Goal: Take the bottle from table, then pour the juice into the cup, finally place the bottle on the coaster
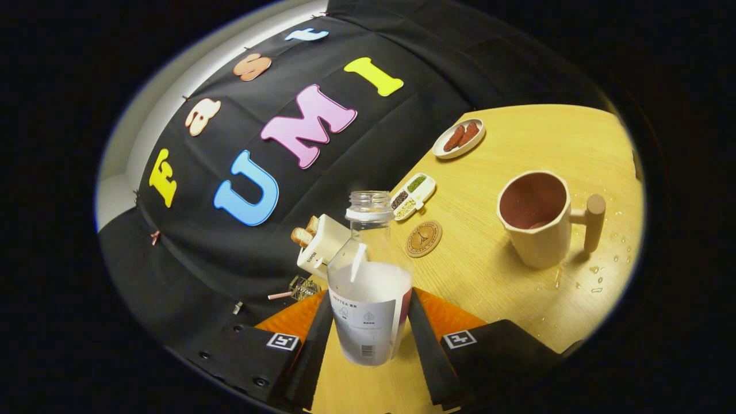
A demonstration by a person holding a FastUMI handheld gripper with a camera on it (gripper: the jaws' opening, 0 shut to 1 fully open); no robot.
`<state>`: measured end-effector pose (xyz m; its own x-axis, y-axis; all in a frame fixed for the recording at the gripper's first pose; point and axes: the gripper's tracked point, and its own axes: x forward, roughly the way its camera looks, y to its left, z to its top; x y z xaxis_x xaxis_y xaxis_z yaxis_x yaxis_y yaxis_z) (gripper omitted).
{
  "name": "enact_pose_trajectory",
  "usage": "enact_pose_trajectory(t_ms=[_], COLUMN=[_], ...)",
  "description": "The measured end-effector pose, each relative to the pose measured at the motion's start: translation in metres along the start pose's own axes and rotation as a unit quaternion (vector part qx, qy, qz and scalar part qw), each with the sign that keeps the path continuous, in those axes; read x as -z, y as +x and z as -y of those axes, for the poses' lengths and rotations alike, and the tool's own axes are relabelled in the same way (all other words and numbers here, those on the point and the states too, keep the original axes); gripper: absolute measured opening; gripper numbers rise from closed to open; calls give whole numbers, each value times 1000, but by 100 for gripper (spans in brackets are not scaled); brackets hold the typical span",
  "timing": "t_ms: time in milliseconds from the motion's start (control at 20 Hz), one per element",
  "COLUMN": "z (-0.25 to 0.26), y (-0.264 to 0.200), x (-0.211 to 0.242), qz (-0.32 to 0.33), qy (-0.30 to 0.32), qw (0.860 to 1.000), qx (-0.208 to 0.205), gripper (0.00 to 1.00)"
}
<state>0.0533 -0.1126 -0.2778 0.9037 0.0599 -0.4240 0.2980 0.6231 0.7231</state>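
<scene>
My gripper is shut on a clear open-necked bottle with a white label; both fingers press its sides. White liquid fills its lower half, and the bottle hangs above the wooden table. The whole view is tilted. A beige cup with a dark red inside and a wooden handle stands beyond the fingers to the right. A round brown coaster lies on the table just past the bottle, between it and the cup.
A white toaster with bread slices stands behind the bottle to the left. A divided dish of seeds and a small plate of reddish snacks lie farther back. Water drops dot the table near the cup.
</scene>
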Motion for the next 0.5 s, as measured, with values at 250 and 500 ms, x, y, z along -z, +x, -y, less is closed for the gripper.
enact_pose_trajectory(t_ms=[250,500], z=[3,15], y=[-1,1], x=[1,2], qz=[0,-2], qy=[62,89], qw=[998,996], qx=[1,14], gripper=[75,75])
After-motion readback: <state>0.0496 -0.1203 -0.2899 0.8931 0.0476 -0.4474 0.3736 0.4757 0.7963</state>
